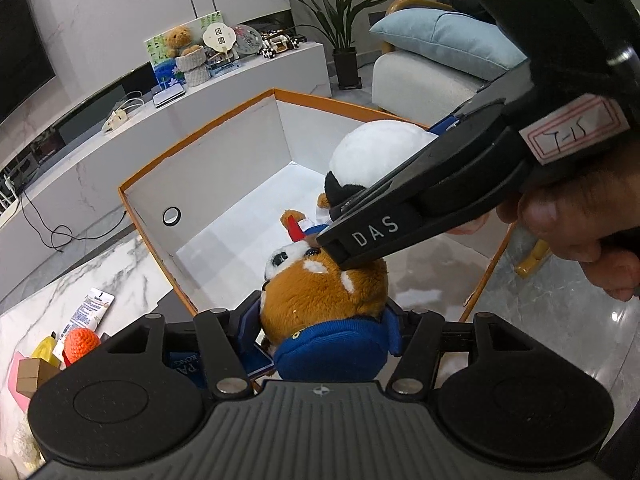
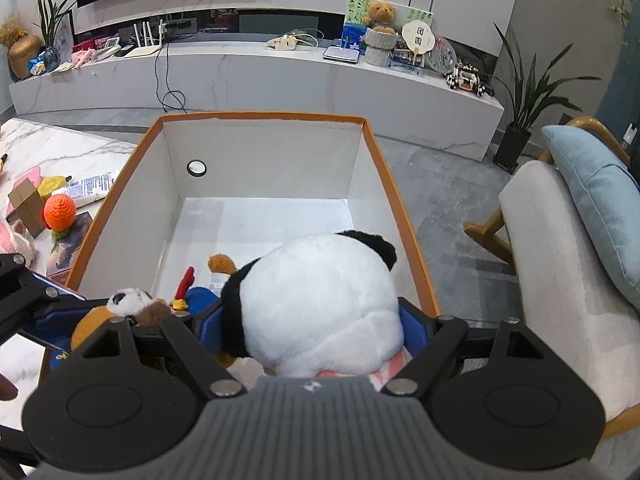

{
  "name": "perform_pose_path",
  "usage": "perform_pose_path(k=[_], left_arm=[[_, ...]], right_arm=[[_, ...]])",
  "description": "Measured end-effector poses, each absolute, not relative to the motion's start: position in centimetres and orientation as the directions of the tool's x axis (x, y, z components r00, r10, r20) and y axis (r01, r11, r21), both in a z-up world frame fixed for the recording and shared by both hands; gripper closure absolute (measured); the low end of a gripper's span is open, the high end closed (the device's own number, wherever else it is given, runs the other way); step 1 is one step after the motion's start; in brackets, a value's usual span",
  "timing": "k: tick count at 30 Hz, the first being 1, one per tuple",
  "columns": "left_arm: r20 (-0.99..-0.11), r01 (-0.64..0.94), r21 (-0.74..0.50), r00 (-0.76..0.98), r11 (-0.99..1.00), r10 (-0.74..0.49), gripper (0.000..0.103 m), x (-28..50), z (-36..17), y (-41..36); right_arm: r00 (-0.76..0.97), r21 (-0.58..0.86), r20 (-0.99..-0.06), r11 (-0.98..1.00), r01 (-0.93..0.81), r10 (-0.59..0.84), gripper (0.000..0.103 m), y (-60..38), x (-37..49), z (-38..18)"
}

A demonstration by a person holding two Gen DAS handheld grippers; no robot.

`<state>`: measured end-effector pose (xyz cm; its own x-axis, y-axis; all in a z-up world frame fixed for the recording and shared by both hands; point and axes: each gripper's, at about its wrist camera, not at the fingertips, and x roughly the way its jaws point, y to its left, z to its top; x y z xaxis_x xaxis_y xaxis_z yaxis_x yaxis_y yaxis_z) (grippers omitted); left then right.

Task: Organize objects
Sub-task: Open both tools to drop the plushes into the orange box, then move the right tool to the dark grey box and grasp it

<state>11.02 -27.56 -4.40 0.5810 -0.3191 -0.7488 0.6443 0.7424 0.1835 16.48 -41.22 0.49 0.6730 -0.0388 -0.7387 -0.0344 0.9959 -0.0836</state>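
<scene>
Your two plush toys are at the box — the panda (image 2: 320,304) clamped in your right gripper (image 2: 316,332), the brown dog (image 1: 320,304) between your left gripper's (image 1: 324,320) jaws, grip uncertain. Both hang over the orange-rimmed box (image 2: 264,118); the crocheted orange ball (image 2: 60,208) and small items wait outside on the marble table (image 2: 72,140).

One box (image 2: 404,204), at 12 o'clock, with two plush toys at 6: a panda (image 2: 320,304) and a fox (image 1: 324,292). One crocheted ball (image 2: 60,210) at 9.

Brown plush (image 1: 324,296) face half hidden behind right gripper (image 1: 340,236). Panda plush (image 2: 320,304) underside cut off by right gripper body; fingertips buried, grip unclear.
</scene>
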Motion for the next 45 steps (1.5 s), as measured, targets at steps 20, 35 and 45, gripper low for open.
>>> perform_pose_path(k=[20, 35, 45], left_arm=[[-0.591, 0.533, 0.045, 0.696, 0.845, -0.408, 0.000, 10.0, -0.3, -21.7], [-0.625, 0.433, -0.037, 0.693, 0.901, -0.359, 0.000, 8.3, -1.0, -15.5], [-0.595, 0.392, -0.026, 0.733, 0.920, -0.329, 0.000, 6.7, 0.2, -11.2]], right_arm=[[0.744, -0.022, -0.667, 0.999, 0.030, -0.037, 0.015, -42.4, 15.4, 2.5], [0.783, -0.022, -0.622, 1.000, 0.004, -0.016, 0.015, -41.1, 14.0, 3.7], [0.842, -0.021, -0.539, 0.998, -0.058, 0.037, 0.015, -38.4, 13.0, 4.8]])
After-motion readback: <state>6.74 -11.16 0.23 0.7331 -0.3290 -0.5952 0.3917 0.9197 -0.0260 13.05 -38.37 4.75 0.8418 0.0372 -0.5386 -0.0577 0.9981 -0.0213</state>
